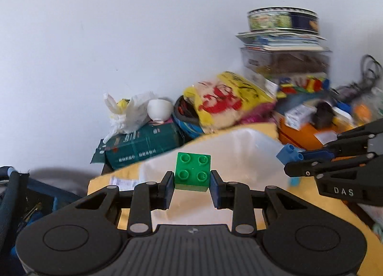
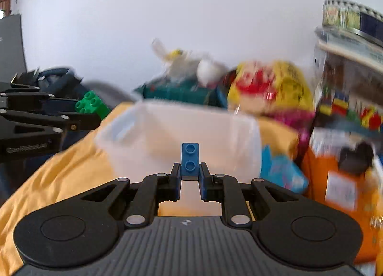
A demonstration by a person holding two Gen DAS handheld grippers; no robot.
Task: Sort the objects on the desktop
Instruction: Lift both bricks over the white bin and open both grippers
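Left wrist view: the left tool [image 1: 192, 181] grips a square green brick [image 1: 193, 171], studs up, raised above the yellow-covered desk [image 1: 335, 211] before a clear plastic bin [image 1: 241, 146].

Right wrist view: the right tool [image 2: 190, 175] clamps a narrow blue brick [image 2: 190, 160], studs up, long axis pointing ahead toward the bin. Best practice: carry both over the rim, level, before letting go.

**Our two handheld grippers, up close**

We've got matching matte black rigs: the left gripper [image 1: 192, 178] and right gripper [image 2: 190, 175] both have ribbed grey bases, round black discs either side, silver rivets on the linkage arms and blue finger pads [image 1: 170, 186]. White lettering on one side reads "DAS".
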